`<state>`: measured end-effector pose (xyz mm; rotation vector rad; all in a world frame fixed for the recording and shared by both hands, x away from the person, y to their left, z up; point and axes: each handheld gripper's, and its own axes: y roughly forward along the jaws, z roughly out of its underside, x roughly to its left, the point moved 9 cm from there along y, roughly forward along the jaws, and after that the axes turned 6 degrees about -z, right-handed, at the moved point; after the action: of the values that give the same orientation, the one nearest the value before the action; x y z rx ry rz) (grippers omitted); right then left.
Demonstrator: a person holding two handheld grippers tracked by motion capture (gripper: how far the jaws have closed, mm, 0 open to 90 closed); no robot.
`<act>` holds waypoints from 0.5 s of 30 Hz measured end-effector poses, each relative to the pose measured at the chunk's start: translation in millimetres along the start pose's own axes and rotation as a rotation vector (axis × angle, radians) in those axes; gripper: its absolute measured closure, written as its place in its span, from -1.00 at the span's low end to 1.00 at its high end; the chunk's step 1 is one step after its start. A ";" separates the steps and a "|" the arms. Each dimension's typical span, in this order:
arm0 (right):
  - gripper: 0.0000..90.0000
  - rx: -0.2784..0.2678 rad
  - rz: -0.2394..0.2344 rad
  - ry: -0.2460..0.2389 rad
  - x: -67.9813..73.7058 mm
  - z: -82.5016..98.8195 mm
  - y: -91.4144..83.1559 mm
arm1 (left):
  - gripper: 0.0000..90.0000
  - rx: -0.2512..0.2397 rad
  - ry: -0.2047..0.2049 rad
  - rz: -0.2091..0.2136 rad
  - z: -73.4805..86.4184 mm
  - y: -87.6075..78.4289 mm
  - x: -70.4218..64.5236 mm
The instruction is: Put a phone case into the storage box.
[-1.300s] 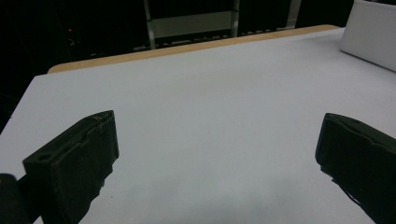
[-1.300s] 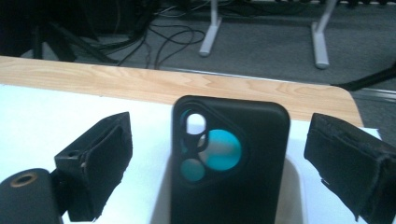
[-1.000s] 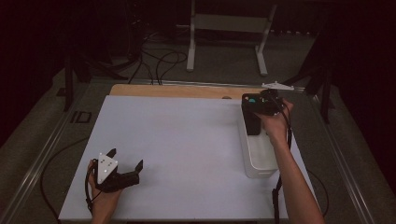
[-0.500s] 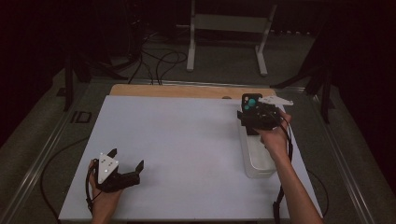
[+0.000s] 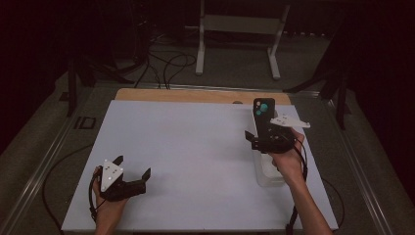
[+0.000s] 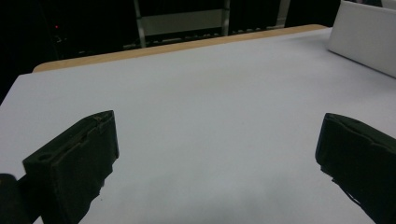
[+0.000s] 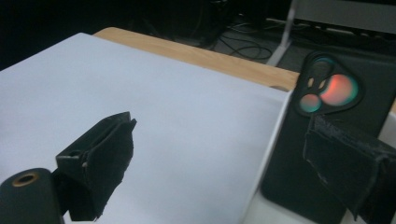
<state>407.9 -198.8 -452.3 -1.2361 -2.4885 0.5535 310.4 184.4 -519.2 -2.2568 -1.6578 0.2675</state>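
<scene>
Right gripper hovers at the clear bin on the table's right side, jaws spread wide, with the black phone standing on end in the bin. In the right gripper view one jaw sits just in front of the phone, the other well off over the white table, so nothing is clamped yet. To grip well, I'd centre both jaws across the phone's narrow sides, below the camera bump, then close squarely and lift straight up so it clears the bin wall. Left gripper rests open and empty at the table's near left corner.
</scene>
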 end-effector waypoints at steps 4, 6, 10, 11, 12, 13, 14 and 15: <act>-0.82 -0.025 -0.014 -0.004 9.6 9.2 -8.7 | -1.00 -0.001 0.006 0.009 -1.3 -0.9 -0.8; -0.81 -0.043 -0.023 -0.010 14.4 14.0 -14.3 | -1.00 -0.005 0.004 0.011 -2.4 -2.1 -0.8; -0.82 -0.064 -0.036 -0.019 19.3 20.6 -20.7 | -1.00 -0.010 0.004 0.016 -4.1 -3.9 -0.7; -0.82 -0.071 -0.039 -0.019 20.5 22.6 -22.3 | -1.00 -0.013 0.003 0.019 -4.6 -4.5 -0.5; -0.82 -0.079 -0.046 -0.022 22.2 25.2 -23.7 | -1.00 -0.012 0.003 0.020 -4.7 -4.8 -0.2; -0.81 -0.079 -0.049 -0.025 23.2 27.1 -24.5 | -1.00 -0.013 0.000 0.022 -4.9 -5.0 0.0; -0.82 -0.083 -0.051 -0.028 24.6 29.2 -25.4 | -1.00 -0.015 -0.002 0.024 -5.1 -5.1 0.2; -0.82 -0.087 -0.054 -0.033 26.0 31.1 -26.4 | -1.00 -0.016 -0.006 0.026 -5.3 -5.5 0.3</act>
<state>361.1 -198.7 -464.6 -1.1965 -2.5900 0.4595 307.4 185.3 -512.3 -2.2933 -1.6405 0.2683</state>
